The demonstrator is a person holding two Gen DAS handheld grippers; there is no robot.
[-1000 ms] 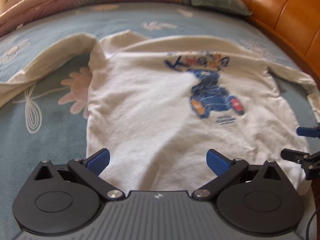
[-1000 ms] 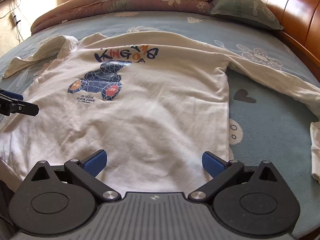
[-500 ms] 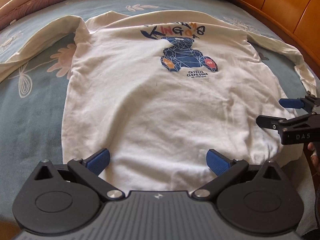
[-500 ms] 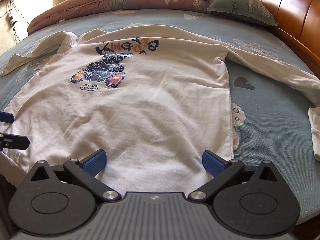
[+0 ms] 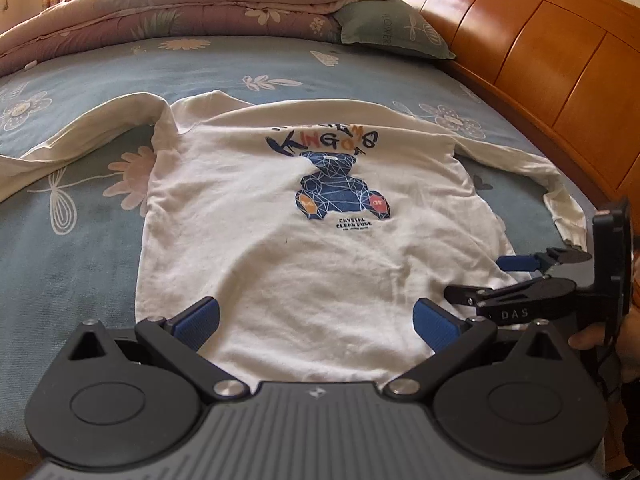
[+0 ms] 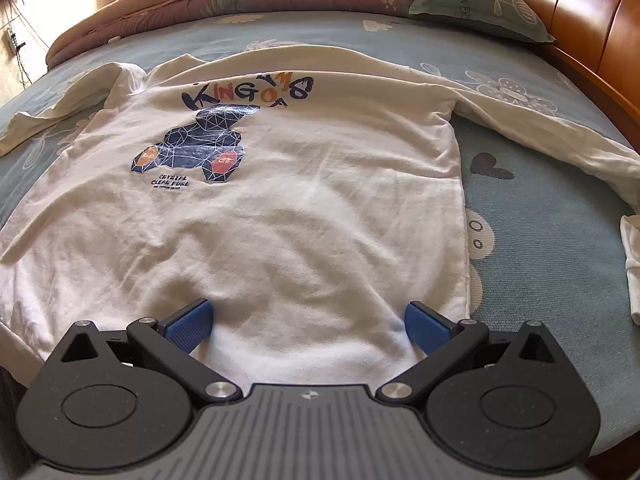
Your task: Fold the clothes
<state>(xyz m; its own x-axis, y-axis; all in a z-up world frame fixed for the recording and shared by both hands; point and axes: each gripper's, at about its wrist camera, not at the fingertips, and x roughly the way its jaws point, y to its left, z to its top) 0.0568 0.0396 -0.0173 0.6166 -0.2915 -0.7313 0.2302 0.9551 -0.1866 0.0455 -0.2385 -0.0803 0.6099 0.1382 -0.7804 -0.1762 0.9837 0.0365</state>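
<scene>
White long-sleeved bear-print sweatshirt point(image 6: 304, 216) spread flat, front up, on blue floral bedsheet point(image 6: 552, 216).

Sleeves flung outward; left gripper point(image 5: 316, 320) and right gripper point(image 6: 308, 320) both spread wide over the hem, pinching nothing. Folded quilt point(image 5: 168, 20), green pillow point(image 5: 392, 32) beyond, against the wooden headboard point(image 5: 540, 52).

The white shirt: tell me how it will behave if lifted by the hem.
The shirt is probably floppy: it lies creased and moulded to the bed. The sleeves would likely trail, being spread wide. It looks light, thin cloth, so unlikely to slip from blue pads.
</scene>
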